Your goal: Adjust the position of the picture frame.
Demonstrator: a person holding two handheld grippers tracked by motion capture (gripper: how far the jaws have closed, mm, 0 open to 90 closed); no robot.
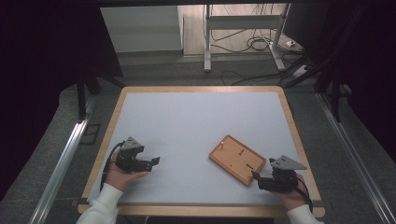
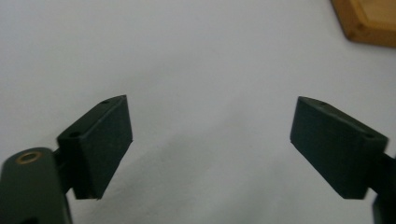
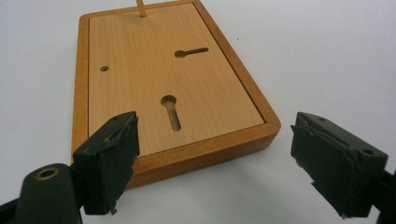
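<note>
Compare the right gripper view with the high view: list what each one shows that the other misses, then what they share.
Right gripper view alone: close detail of the wooden board, two keyhole slots, a small round hole, and the wide gap between that gripper's jaws.

High view alone: the left gripper over bare white tabletop, both hands, the floor with cables beyond.

Both: the board with its upright peg, and the right gripper at its near end, not touching.

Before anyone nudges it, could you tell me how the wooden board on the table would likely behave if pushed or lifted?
The wooden board looks stiff: thick and solid with a raised frame. Lying flat on the smooth white table, it would probably slide, not tip or roll. The thin peg standing at its far end looks fragile, so I'd grip the frame instead.
</note>
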